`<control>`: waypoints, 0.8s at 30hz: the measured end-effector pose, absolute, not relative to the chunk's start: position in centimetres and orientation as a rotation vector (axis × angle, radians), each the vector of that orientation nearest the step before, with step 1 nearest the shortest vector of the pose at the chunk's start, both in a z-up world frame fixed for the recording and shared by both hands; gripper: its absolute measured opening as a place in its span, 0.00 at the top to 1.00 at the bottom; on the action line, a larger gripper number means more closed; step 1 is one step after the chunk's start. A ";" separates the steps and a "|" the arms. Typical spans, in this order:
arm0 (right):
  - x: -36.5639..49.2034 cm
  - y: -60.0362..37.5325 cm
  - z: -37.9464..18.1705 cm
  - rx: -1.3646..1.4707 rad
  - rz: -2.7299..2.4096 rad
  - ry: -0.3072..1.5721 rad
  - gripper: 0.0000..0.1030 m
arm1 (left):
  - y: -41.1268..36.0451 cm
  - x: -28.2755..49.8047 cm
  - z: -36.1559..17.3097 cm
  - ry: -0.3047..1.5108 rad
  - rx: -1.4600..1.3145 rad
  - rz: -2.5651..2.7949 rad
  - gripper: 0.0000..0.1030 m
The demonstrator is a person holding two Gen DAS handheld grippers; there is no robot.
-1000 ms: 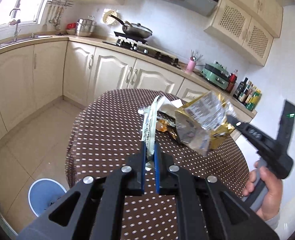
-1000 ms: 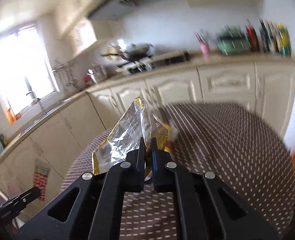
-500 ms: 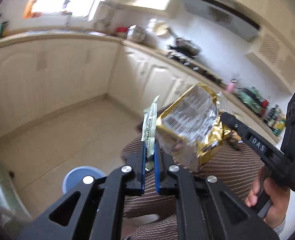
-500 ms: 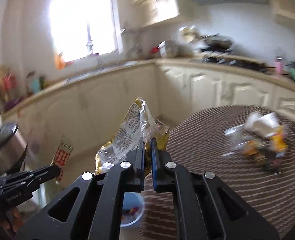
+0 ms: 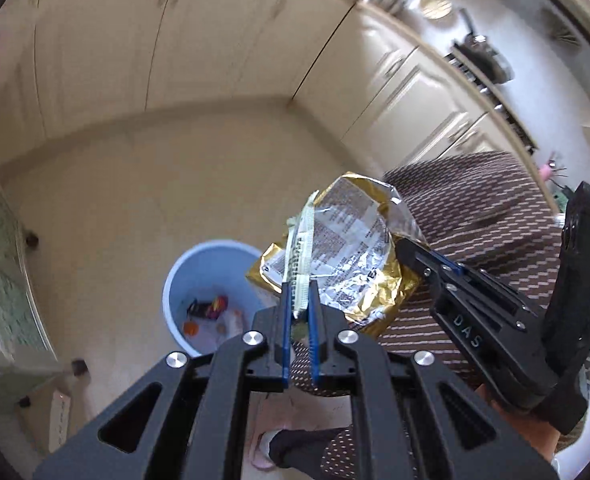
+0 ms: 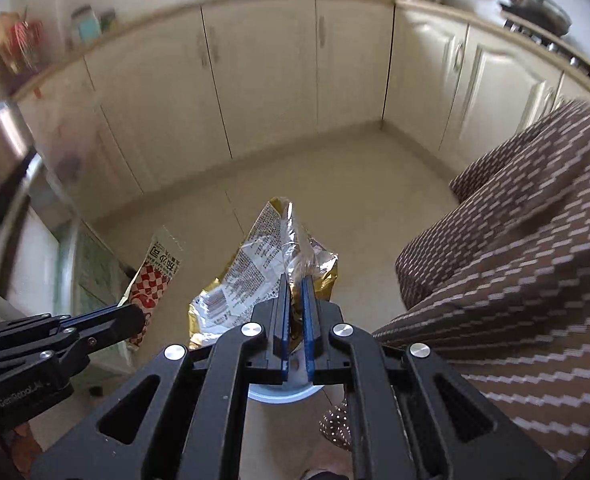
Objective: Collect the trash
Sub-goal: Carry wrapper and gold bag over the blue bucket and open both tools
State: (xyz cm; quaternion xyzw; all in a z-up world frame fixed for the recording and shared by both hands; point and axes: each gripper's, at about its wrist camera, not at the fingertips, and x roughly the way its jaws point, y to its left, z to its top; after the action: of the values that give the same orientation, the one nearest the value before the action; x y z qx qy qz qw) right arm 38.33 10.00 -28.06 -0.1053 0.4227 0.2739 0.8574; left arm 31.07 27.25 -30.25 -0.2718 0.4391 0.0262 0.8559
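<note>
My left gripper (image 5: 298, 298) is shut on a thin white wrapper (image 5: 303, 252); in the right wrist view the same wrapper (image 6: 155, 276) shows red-and-white checks, held by the left gripper (image 6: 135, 320). My right gripper (image 6: 293, 292) is shut on a crumpled gold and silver foil bag (image 6: 255, 272), also seen in the left wrist view (image 5: 347, 252) with the right gripper (image 5: 403, 246) behind it. A light blue trash bin (image 5: 211, 256) with some trash inside stands on the floor below and left of both wrappers. Its rim (image 6: 279, 394) peeks under my right gripper.
A round table with a brown dotted cloth (image 5: 475, 216) (image 6: 515, 260) stands to the right. Cream kitchen cabinets (image 6: 255, 72) line the far walls. A metal-framed stand (image 6: 11, 184) is at the left. The tiled floor (image 5: 135, 184) lies around the bin.
Both grippers have swung away from the table and tilted down toward the floor, carrying their wrappers. The blue bin has come into view below them.
</note>
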 end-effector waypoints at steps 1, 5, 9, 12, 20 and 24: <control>39.2 10.6 -29.6 -0.224 0.572 0.915 0.95 | 27.6 31.4 -31.2 0.938 -0.574 0.060 0.94; 41.6 11.6 -33.6 -0.192 0.578 0.994 0.92 | 27.9 33.4 -34.7 0.999 -0.588 0.069 0.94; 43.1 12.2 -35.9 -0.179 0.597 1.042 0.89 | 28.0 34.8 -36.9 1.040 -0.587 0.068 0.94; 43.5 12.1 -36.8 -0.185 0.588 1.047 0.84 | 27.5 36.3 -37.7 1.057 -0.591 0.069 0.94; 43.6 11.4 -36.6 -0.203 0.566 1.027 0.64 | 27.4 37.4 -38.7 1.083 -0.587 0.061 0.94; 43.2 10.7 -36.0 -0.213 0.542 1.000 0.58 | 26.7 37.9 -38.9 1.096 -0.580 0.051 0.94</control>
State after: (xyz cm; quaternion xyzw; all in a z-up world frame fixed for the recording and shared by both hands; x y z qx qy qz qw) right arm 43.18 10.68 -35.96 -0.1006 0.4727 0.2559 0.8372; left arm 37.93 26.68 -38.86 -0.2717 0.5137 0.0238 0.8135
